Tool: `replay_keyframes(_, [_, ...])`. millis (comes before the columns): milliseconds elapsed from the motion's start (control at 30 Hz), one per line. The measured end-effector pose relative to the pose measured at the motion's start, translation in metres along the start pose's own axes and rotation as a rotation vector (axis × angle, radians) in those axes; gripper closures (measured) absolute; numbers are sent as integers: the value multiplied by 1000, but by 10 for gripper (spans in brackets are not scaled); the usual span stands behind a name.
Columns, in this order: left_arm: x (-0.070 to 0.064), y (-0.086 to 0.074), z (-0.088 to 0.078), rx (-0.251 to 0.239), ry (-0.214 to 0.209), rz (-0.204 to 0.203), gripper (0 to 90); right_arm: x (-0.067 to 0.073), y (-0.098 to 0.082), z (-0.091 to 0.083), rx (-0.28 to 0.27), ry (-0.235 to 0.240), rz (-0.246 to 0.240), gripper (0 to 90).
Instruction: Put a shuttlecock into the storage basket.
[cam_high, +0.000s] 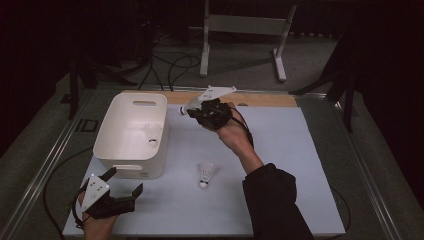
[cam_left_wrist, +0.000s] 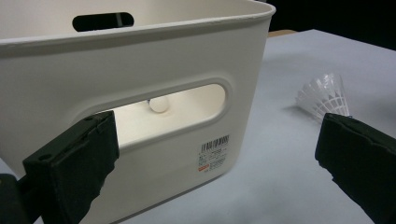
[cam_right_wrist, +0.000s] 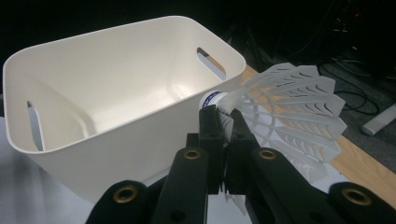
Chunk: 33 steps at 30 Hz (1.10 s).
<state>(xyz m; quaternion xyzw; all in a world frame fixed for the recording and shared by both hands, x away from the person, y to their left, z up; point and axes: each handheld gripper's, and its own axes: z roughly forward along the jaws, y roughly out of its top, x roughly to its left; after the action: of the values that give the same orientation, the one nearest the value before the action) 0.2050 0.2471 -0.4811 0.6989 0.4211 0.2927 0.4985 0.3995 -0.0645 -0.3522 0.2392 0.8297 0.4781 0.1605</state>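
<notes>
I have the right gripper (cam_high: 196, 113) up above the surface (cam_high: 280, 150), just past the bin's (cam_high: 116, 131) right wall at about two o'clock from its middle, with its jaws pinched tight on the skirt of a shuttlecock (cam_right_wrist: 285, 112). From the right gripper view the cork tip points toward the bin's rim (cam_right_wrist: 140, 28) but hangs outside it, not over the opening.

That is my first worry: if I let go here, I judge the shuttlecock would strike the rim or drop outside onto the surface. The grip is on thin plastic ribs, so a squeeze this hard could bend them, and the light thing might cling to a pad on release.

One shuttlecock already lies inside the bin (cam_left_wrist: 159, 104), seen through the handle slot. Another stands cork-down on the surface (cam_high: 205, 175), at four o'clock from the bin.

My left gripper (cam_high: 120, 186) rests at the bin's near corner, around six o'clock, jaws spread wide and empty. Swinging it carelessly could nudge the bin or topple the standing shuttlecock.
</notes>
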Motion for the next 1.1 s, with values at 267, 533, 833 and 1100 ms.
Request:
replay_keyframes(267, [0,0,0,0,0,0,2,4,2,3,-7,9,1,883])
replay_keyframes(533, [0,0,0,0,0,0,2,8,5,4,-9,18,-5,883])
replay_keyframes(833, [0,0,0,-1,-1,-1,2,12,7,6,-11,26,-20,883])
replay_keyframes(1100, [0,0,0,-1,-1,-1,2,15,9,7,-15,33,-22,883])
